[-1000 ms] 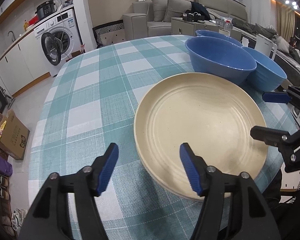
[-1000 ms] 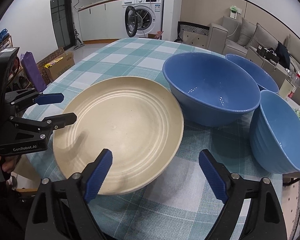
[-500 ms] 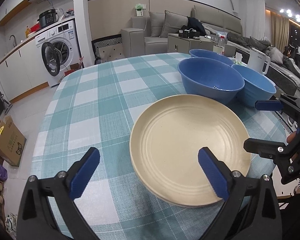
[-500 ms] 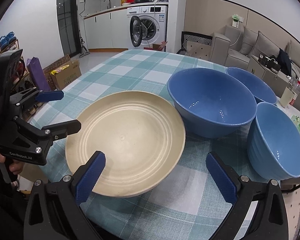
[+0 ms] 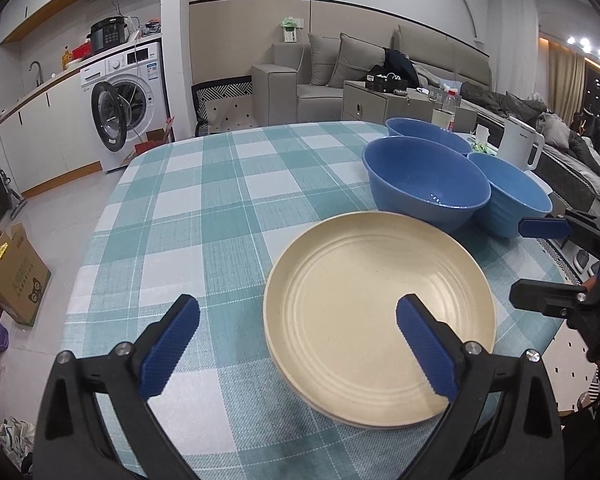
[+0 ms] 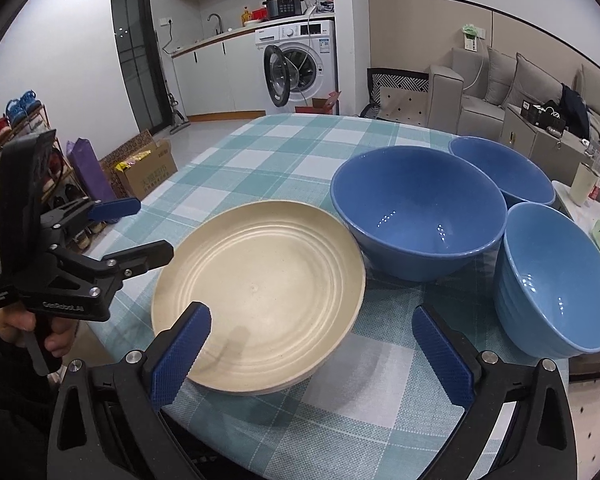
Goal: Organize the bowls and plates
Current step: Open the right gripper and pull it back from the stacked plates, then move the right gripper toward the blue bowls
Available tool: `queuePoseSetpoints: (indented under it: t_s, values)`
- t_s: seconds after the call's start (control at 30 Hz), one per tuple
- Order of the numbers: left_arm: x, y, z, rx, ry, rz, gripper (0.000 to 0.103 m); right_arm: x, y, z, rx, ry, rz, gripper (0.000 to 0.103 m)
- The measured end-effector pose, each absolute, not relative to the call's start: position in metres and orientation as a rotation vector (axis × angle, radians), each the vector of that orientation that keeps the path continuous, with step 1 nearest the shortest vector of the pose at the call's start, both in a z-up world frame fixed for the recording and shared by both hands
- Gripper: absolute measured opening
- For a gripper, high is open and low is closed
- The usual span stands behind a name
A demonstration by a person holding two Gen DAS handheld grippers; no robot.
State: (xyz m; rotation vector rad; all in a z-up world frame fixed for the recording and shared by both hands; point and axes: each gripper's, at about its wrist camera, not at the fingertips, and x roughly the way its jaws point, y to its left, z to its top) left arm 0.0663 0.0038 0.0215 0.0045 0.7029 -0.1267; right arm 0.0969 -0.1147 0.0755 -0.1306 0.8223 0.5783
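A cream plate (image 5: 380,312) (image 6: 260,288) lies near the front edge of the checked table (image 5: 204,208); a second rim shows under it, so it seems stacked. Three blue bowls stand behind it: a large bowl (image 5: 424,184) (image 6: 416,208), a far bowl (image 5: 424,132) (image 6: 504,168) and a ribbed bowl (image 5: 512,204) (image 6: 556,280). My left gripper (image 5: 298,342) is open and empty, held above the plate's near left edge. My right gripper (image 6: 312,352) is open and empty, above the plate's near right edge.
The table's front edge (image 6: 340,440) is close under both grippers. A white kettle (image 5: 520,152) stands beyond the bowls. A washing machine (image 5: 124,100), a sofa (image 5: 332,76) and a cardboard box (image 5: 12,272) on the floor surround the table.
Both grippers have drawn back and up from the plate. The left gripper's jaws have opened wider. The plate and bowls have not moved.
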Motion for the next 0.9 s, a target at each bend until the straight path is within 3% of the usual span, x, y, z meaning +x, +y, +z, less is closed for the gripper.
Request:
queuePoseSetpoints:
  t_s: [0.9]
  values:
    - [0.092,-0.025,0.058,0.021,0.64,-0.159,0.1,0.109,-0.171,0.122,-0.033,0.755,0.57,0.103]
